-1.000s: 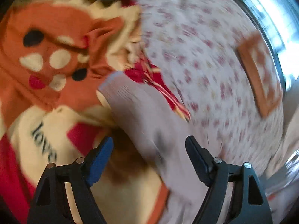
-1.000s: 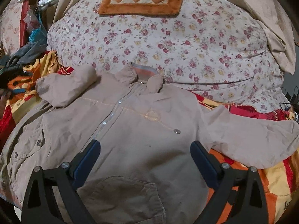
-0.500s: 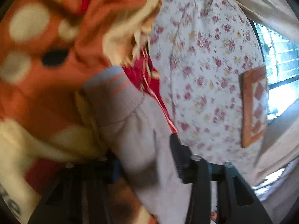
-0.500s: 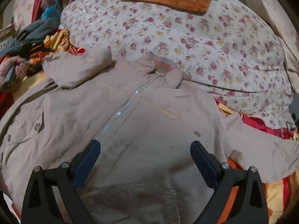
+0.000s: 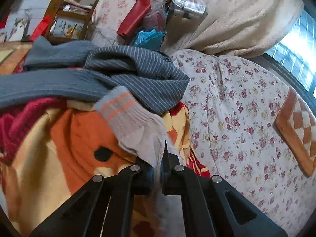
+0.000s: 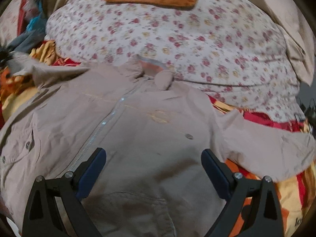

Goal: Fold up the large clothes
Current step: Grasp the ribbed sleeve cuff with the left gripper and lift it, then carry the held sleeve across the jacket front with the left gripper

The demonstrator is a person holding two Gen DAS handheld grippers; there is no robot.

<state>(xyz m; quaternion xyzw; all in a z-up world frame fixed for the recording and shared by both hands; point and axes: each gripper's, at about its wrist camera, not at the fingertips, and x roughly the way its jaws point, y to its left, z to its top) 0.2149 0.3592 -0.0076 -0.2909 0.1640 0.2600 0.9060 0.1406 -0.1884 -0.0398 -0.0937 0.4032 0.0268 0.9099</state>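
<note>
Left gripper [image 5: 157, 169] has just closed, its jaws clamped on the jacket's left sleeve [image 5: 136, 126] near the striped cuff, holding it above the orange blanket [image 5: 65, 138]. The beige jacket [image 6: 148, 134] lies front-up, zipped, on the bed, collar toward the far floral quilt [image 6: 177, 35]. Right gripper [image 6: 153, 169] hangs over the jacket's chest, jaws spread wide, holding nothing.

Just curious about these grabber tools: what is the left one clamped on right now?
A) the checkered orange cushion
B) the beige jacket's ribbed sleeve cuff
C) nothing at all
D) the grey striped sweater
B: the left gripper is shut on the beige fabric just behind the jacket's ribbed sleeve cuff, which sticks out past its tips.
</note>
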